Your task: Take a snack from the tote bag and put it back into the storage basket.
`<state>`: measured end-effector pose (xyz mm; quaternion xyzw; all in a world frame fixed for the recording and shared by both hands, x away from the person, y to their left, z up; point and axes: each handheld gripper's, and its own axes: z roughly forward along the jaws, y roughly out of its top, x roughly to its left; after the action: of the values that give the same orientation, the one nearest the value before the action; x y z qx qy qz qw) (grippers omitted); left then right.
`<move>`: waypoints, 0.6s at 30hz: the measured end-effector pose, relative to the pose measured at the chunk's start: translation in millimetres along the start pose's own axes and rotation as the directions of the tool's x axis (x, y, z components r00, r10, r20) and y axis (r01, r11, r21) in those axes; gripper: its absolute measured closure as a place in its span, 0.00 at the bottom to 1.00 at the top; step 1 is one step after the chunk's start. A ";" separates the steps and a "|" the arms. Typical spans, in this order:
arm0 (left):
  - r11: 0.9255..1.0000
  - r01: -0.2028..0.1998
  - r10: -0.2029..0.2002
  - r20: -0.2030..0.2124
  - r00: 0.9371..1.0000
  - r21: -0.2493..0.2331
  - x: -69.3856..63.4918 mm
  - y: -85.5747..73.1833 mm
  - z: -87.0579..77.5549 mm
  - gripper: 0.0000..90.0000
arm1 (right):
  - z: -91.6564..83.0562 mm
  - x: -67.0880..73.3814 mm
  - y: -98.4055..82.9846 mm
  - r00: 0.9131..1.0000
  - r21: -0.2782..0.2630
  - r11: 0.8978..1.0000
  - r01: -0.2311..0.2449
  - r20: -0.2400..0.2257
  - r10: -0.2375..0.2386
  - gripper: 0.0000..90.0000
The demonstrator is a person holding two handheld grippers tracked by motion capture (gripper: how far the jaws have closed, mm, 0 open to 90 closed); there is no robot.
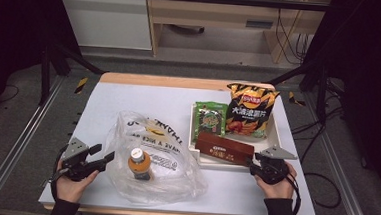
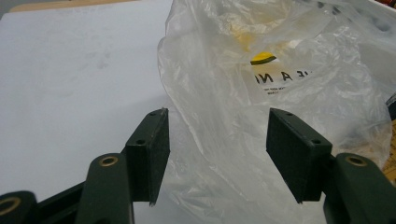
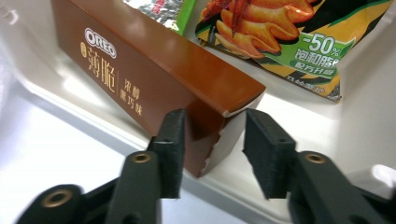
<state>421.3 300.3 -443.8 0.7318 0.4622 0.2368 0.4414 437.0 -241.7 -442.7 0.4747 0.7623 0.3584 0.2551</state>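
My right claw [image 3: 212,154] straddles the near end of the brown Oreo box [image 3: 154,70] lying in the white tray [image 1: 277,138]; one pad touches, the other stands just off. My left claw [image 2: 217,156] gapes wide at the plastic bag [image 2: 280,93] on the desk [image 1: 129,98].

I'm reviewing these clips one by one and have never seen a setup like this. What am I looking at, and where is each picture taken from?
A person sits at a white table with a hand-held two-jawed tool in each hand. The wide picture comes from a camera above; the other two come from cameras riding on each tool. The left tool has its open jaws at the edge of a clear plastic bag that holds an orange-capped bottle. The right tool has its jaws around the end of a brown Oreo box; the left pad is at the box, the right pad stands clear. The box leans on a white tray with a chips bag and a green snack packet.
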 end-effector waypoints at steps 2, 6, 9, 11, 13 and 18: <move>1.000 -0.005 0.005 -0.001 1.000 0.003 -0.1 -0.1 0.5 0.44 | 5.5 -0.8 -1.7 1.000 -0.001 1.000 0.009 0.011 -0.009 0.70; 1.000 -0.002 0.002 0.004 1.000 0.009 -0.1 -0.7 1.5 0.44 | 16.7 -0.8 -3.4 1.000 0.015 1.000 0.008 0.027 -0.008 0.70; 1.000 -0.001 0.001 0.003 1.000 0.007 0.2 -0.7 1.5 0.44 | 18.1 0.0 -3.1 1.000 0.017 1.000 0.001 0.022 -0.002 0.66; 1.000 0.000 0.000 0.008 1.000 0.007 0.1 -0.5 1.5 0.44 | 17.9 -0.2 -2.2 1.000 -0.003 1.000 0.004 0.016 -0.004 0.64; 1.000 -0.002 0.001 0.009 1.000 0.006 -0.2 -0.4 1.5 0.44 | 18.7 -0.2 -1.6 1.000 -0.007 1.000 0.008 0.016 -0.008 0.64; 1.000 -0.001 0.001 0.012 1.000 -0.002 0.4 0.2 0.6 0.44 | 21.5 3.2 -0.3 1.000 -0.017 1.000 0.023 -0.001 -0.023 0.67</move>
<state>422.0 300.3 -443.9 0.7329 0.4589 0.2333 0.4448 451.1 -232.3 -456.3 0.4635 0.7648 0.3621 0.2630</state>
